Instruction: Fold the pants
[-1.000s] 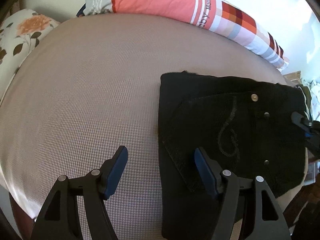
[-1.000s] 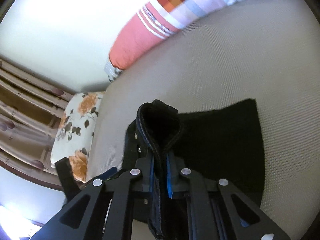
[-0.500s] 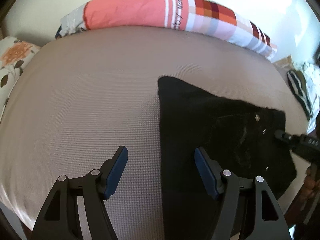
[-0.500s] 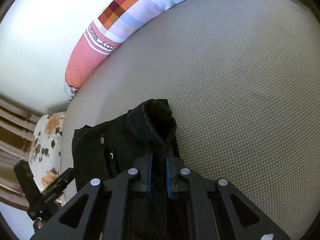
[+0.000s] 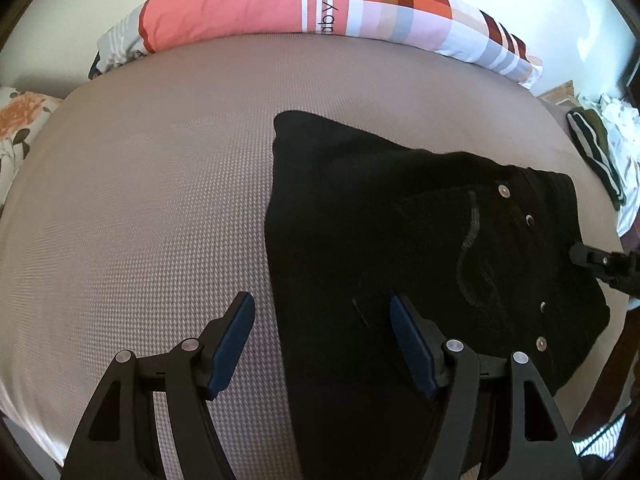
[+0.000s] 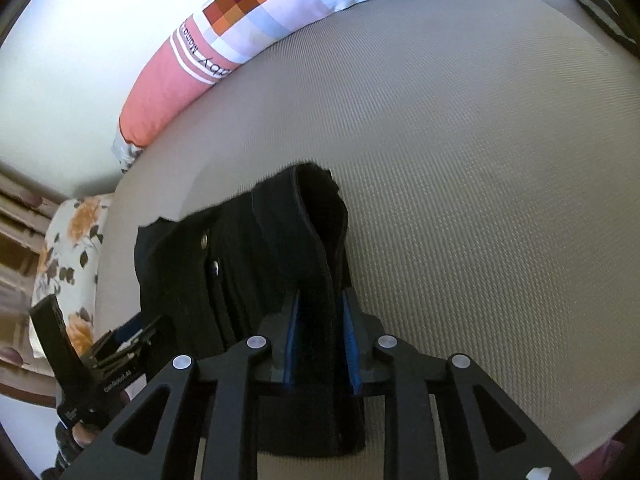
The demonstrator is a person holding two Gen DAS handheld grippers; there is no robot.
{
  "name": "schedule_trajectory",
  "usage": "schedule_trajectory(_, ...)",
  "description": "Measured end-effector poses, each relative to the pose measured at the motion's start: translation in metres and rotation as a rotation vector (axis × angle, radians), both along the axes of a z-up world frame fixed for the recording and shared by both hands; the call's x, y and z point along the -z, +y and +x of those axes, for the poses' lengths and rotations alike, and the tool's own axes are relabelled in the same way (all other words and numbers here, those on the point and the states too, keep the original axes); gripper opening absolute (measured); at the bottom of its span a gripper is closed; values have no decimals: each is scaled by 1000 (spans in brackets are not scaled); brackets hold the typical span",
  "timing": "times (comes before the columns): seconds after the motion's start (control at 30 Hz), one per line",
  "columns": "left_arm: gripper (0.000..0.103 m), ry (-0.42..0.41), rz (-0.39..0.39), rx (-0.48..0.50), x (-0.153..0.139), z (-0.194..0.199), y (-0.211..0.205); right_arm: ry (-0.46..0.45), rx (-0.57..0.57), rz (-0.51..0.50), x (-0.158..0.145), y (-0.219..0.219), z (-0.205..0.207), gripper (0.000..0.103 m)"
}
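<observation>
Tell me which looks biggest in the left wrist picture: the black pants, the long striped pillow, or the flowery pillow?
1. Black pants, biggest.
2. Long striped pillow, farther back, so its true size is unsure.
3. Flowery pillow, smallest, though mostly cut off at the edge.

The right tongs (image 6: 320, 316) have just been opening, their pads now slack around the black pants' (image 6: 240, 260) waistband, which lies lower on the bed (image 6: 480, 180).

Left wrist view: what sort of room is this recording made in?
Probably a bedroom: black pants lie on a mattress, with a long bolster along the wall and a floral pillow.
</observation>
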State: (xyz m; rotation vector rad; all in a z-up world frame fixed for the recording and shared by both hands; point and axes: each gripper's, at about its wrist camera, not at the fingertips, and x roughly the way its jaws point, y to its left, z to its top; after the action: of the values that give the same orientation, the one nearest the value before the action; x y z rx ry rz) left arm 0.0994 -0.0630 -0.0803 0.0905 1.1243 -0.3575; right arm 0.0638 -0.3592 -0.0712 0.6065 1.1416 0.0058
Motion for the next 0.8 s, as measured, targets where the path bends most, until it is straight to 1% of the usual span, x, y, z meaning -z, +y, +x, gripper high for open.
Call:
schedule_trajectory(0.17, 71, 10, -6, 7, -1, -10, -1, 11, -11, -32, -7, 5, -16, 20)
schedule_trajectory(0.43, 71, 9, -11, 16, -5, -30, -1, 9, -16, -10, -14, 10, -39, 20)
schedule_trajectory(0.53, 71, 21, -20, 22, -5, -37, 0, 15, -9, 7, -13, 9, -44, 20)
schedule_trajectory(0.67, 72, 16, -11, 35, -5, -48, 0, 12, 2, 27, -13, 9, -47, 21)
schedule_trajectory(0.8, 72, 18, -18, 29, -4, -51, 3, 10, -4, 33, -13, 10, -47, 21)
